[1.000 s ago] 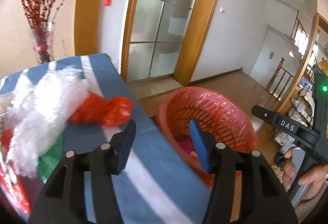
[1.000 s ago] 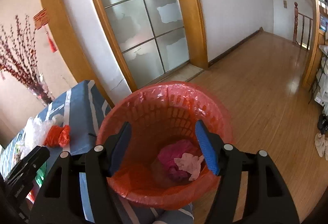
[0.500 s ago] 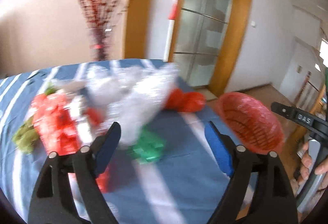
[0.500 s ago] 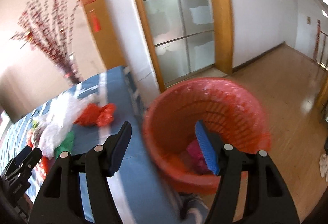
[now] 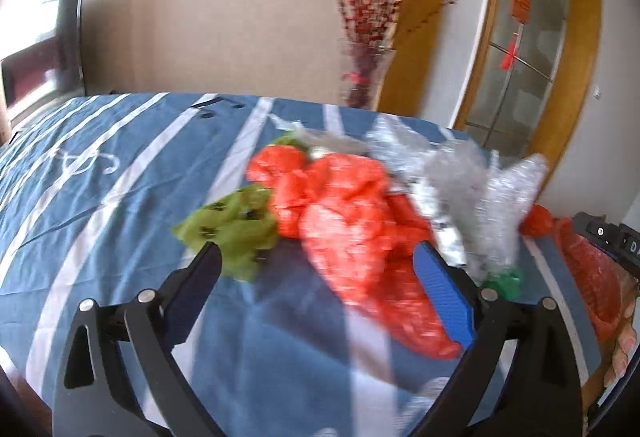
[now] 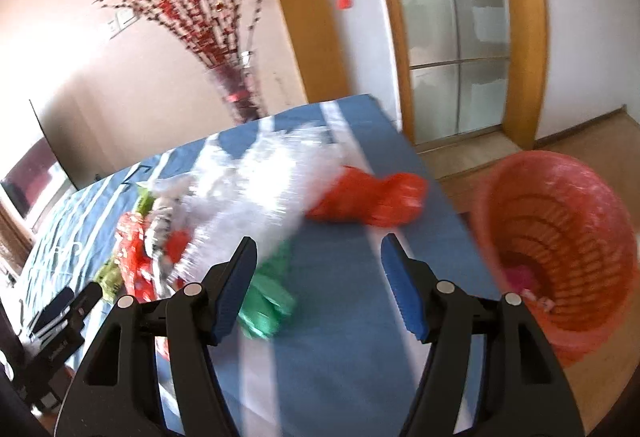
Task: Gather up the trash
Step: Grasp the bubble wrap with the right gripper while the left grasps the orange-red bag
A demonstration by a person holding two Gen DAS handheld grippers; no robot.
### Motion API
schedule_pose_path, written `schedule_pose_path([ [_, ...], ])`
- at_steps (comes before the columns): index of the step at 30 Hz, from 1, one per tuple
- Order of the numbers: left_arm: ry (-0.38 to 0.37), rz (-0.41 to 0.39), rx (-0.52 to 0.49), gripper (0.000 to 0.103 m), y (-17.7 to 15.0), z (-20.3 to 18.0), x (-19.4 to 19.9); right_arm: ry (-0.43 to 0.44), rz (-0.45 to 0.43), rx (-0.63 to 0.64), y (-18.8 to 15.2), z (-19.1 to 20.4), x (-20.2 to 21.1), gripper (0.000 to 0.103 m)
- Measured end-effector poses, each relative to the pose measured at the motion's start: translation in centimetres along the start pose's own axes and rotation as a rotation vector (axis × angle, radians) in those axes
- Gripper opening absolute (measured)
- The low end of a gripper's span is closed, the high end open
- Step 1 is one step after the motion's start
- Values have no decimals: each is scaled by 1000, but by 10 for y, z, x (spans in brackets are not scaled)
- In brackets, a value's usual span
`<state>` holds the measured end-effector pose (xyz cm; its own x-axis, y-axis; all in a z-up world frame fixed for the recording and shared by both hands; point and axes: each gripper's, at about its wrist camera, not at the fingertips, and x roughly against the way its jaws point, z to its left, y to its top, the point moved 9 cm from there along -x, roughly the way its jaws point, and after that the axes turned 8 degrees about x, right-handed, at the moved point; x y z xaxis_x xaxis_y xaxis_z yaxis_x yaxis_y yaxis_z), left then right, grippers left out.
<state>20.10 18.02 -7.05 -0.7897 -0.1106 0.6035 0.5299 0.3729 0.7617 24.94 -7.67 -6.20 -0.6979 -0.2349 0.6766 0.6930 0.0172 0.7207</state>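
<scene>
A pile of trash lies on the blue striped tablecloth: a big red plastic bag, an olive-green wrapper, crumpled clear plastic and a small green bag. A second red bag lies nearer the table's end. The red trash basket stands on the floor beside the table, with pink trash inside. My left gripper is open and empty above the red bag. My right gripper is open and empty above the cloth, next to the green bag.
A glass vase with red blossom branches stands at the table's far edge. A glass door with a wooden frame is behind the basket. A dark screen is on the left wall. Wooden floor lies to the right.
Both grippers have swung left, away from the basket and over the trash pile on the table. Both have stayed open and empty.
</scene>
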Motion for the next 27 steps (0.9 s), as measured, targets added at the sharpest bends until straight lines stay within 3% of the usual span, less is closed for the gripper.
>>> schedule_pose_path([
  [9,17,9,51,95,6,40,-8,-17,68,-82,7,13,-59,65],
  [12,14,14,59,95,6,47,-10,-16,85,-108,6,14,-72,55],
  [16,0,19,64,95,6,51,-14,-27,102,-81,4,18,-80,25],
  [18,-13,22,64,95,6,50,-15,-32,100,-59,3,21,-81,16],
  [27,-66,43,53,95,2,30,-20,-25,18,-26,15,21,-51,9],
])
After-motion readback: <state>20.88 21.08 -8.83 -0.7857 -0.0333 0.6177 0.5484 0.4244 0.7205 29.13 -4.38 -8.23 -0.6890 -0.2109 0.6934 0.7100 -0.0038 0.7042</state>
